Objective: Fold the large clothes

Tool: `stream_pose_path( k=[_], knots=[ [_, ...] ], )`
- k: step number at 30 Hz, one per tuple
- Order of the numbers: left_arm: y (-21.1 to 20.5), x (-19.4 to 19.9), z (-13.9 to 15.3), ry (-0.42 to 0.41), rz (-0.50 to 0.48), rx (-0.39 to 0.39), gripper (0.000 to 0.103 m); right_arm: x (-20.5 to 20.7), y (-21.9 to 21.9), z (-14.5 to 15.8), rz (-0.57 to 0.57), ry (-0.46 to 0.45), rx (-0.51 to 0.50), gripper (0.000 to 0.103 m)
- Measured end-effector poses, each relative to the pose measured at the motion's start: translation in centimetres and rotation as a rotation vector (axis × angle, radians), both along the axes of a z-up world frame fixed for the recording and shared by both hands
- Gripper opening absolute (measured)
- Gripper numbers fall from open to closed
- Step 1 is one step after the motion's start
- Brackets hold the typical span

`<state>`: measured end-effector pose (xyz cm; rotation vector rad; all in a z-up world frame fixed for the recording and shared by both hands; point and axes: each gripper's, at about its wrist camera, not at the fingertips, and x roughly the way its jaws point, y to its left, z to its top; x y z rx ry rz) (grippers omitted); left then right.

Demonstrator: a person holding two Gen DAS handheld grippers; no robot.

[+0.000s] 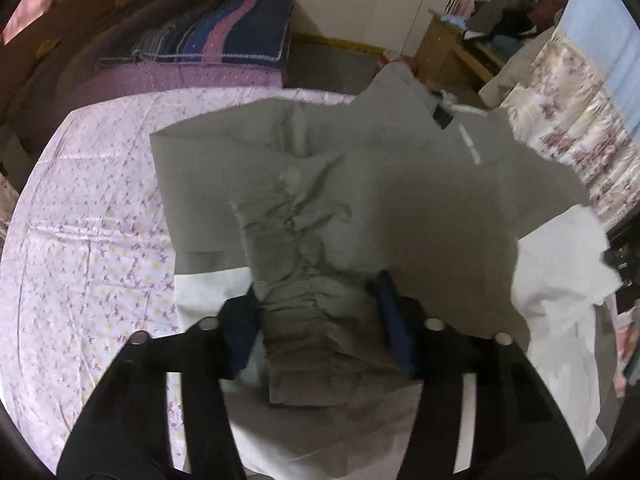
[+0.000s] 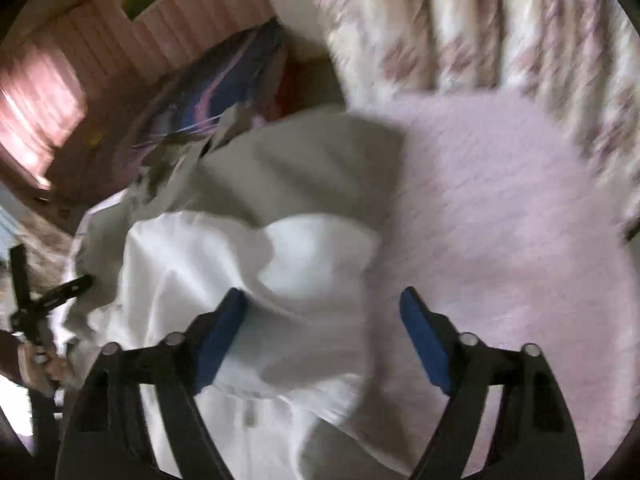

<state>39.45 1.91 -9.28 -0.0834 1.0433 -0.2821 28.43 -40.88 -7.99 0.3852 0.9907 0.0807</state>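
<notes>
Two claws over bed [image 1: 88,200]. Left claw [image 1: 320,316] pinching grey garment [image 1: 400,200] waistband; grip may slip. Right claw [image 2: 320,320] wide, empty above white cloth [image 2: 180,264]; may grab wrong layer.

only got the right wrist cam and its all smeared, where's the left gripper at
Observer: The left gripper straddles the gathered band of the grey garment. The band fills the gap between its pads, but I cannot tell whether they squeeze it.
Operator: is the far half lying flat
Observer: Mostly. Its far left corner lies flat on the floral sheet, with creases near the middle.
Operator: any marker for the far end
Observer: A black label sits near the far edge, with a white cord beside it.
</notes>
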Motion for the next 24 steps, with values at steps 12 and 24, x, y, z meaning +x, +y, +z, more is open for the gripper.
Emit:
stream_pose_path(
  k=[12,24],
  knots=[
    [3.7,-1.3,-1.7,-0.066,-0.023,0.054,0.03,0.0,3.1,0.3,0.157,-0.09,-0.475,0.018],
    [3.8,-8.2,5.4,-0.234,-0.006,0.146,0.1,-10.0,1.4,7.9,0.061,-0.286,-0.339,0.075]
  ],
)
